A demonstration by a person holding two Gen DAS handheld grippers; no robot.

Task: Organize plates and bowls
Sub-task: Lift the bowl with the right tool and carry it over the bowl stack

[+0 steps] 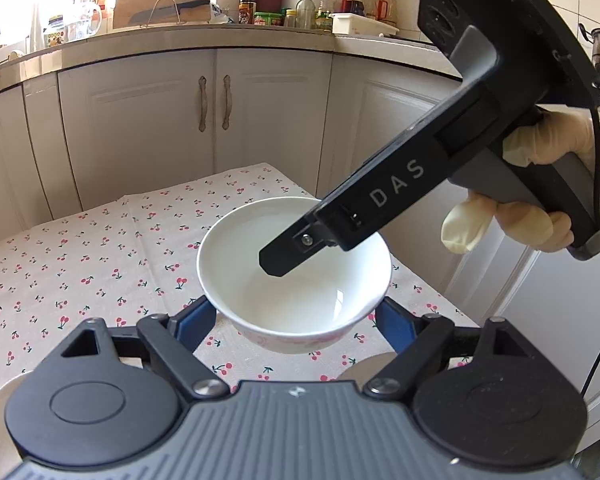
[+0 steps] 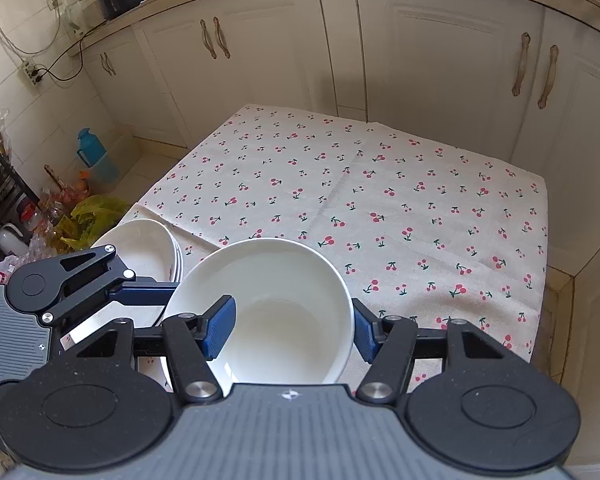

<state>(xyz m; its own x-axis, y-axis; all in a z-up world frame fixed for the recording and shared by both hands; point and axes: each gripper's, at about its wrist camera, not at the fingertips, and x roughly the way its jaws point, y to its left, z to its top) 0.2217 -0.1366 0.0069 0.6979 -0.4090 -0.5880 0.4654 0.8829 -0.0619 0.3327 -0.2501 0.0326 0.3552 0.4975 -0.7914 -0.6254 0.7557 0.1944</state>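
Note:
A white bowl with a faint pink pattern outside is held above the cherry-print tablecloth. My left gripper has its blue pads on the bowl's two outer sides. My right gripper grips the same bowl across its rim, one blue pad inside and one outside. In the left wrist view the right gripper's finger reaches down into the bowl. A stack of white plates lies at the table's left edge, and the left gripper's body sits over it.
White cabinets ring the table on the far side. The counter carries bottles, a knife block and a cutting board. Bags, a blue jug and clutter stand on the floor left of the table. The tablecloth stretches far and right.

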